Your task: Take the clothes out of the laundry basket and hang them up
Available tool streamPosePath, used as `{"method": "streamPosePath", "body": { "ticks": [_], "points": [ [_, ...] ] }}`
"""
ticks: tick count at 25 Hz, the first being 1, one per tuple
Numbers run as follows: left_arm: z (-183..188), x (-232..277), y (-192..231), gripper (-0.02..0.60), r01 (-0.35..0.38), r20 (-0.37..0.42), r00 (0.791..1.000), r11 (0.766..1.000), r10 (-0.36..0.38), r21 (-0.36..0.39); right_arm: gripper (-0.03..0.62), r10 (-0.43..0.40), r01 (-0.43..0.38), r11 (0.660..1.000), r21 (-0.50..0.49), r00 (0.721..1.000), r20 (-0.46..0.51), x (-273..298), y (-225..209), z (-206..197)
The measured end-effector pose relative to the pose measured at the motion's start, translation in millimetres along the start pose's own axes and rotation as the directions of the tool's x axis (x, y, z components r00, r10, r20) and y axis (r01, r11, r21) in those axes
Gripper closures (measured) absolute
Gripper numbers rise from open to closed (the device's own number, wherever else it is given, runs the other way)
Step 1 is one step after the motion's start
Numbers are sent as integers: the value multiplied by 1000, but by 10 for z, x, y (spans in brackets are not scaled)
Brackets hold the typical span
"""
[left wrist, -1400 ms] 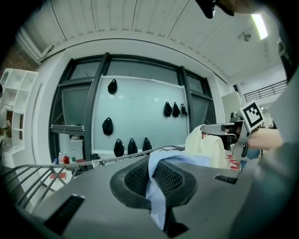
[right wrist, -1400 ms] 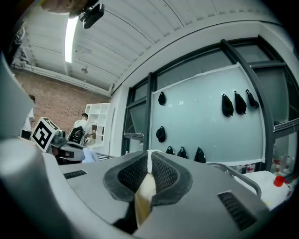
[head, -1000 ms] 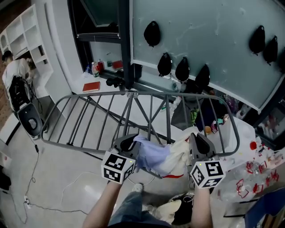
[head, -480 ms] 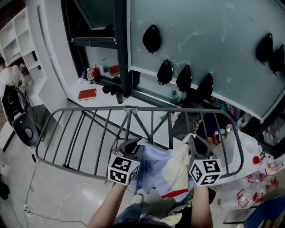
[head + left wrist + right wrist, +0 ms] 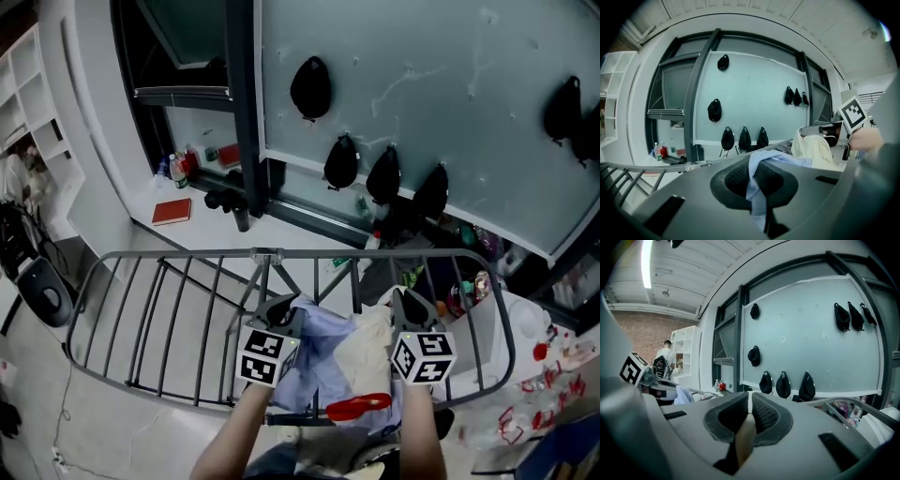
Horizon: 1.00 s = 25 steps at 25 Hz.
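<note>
My left gripper [image 5: 282,309] is pressed together on the pale blue side of a garment [image 5: 330,349]. In the left gripper view the blue cloth comes up out of the pinched jaws and folds away to that tool's right. My right gripper [image 5: 406,302] is clamped the same way on the cream side. In the right gripper view a thin cream strip stands squeezed between the dark ribbed pads [image 5: 766,415].

The garment hangs slack between my two tools, blue next to the left one and cream next to the right one. A red patch [image 5: 360,407] shows at its lower edge, below and between them.

The grey drying rack [image 5: 159,323] lies under and ahead of both tools. Most of its bare rails stretch out to the left of my left gripper. The cloth is above the rails between the tools, but I cannot tell whether it rests on them.

Past the rack, ahead of the jaws, a pale glass wall [image 5: 422,84] carries several black bags [image 5: 310,87]. A red book [image 5: 171,212] lies on the white ledge ahead and to the left of my left gripper
</note>
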<state>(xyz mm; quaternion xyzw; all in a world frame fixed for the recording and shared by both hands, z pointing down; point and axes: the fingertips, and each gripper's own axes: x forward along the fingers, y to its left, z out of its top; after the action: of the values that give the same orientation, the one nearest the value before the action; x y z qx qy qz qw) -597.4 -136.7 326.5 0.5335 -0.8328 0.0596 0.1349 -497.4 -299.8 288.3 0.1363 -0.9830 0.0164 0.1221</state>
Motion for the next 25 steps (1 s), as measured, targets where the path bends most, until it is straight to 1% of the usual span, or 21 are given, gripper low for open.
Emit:
{"method": "streamPosePath", "body": {
  "ticks": [3, 7, 8, 9, 11, 12, 14, 20, 25],
  "points": [
    [-110, 96, 28, 554, 13, -41, 999, 1000, -13, -1, 571, -11, 10, 1000, -10, 999, -41, 89, -34, -115],
    [-249, 138, 35, 552, 30, -92, 995, 999, -32, -29, 566, -39, 39, 999, -2, 995, -89, 115, -79, -216],
    [-273, 137, 36, 551, 31, -102, 994, 999, -35, -39, 554, -43, 43, 999, -1, 994, -98, 112, -84, -222],
    [-295, 131, 32, 533, 32, -110, 993, 998, -38, -48, 522, -48, 48, 999, -2, 993, -104, 102, -88, -215],
    [-333, 111, 15, 415, 37, -127, 991, 997, -45, -65, 459, -61, 59, 998, -19, 993, -104, 65, -96, -167],
    [-349, 96, 2, 387, 39, -135, 990, 997, -48, -70, 434, -66, 63, 998, -28, 993, -100, 42, -96, -132],
    [-385, 49, -27, 354, 40, -150, 987, 996, -51, -73, 402, -70, 67, 997, -37, 993, -90, -15, -92, -64],
    [-559, -184, -167, 327, 45, -191, 980, 995, -62, -90, 395, -74, 73, 997, -25, 996, -48, -289, -92, 42],
    [-676, -438, -353, 318, 51, -195, 978, 994, -68, -95, 395, -79, 78, 997, -20, 997, -24, -595, -71, 59]
  ]
}}
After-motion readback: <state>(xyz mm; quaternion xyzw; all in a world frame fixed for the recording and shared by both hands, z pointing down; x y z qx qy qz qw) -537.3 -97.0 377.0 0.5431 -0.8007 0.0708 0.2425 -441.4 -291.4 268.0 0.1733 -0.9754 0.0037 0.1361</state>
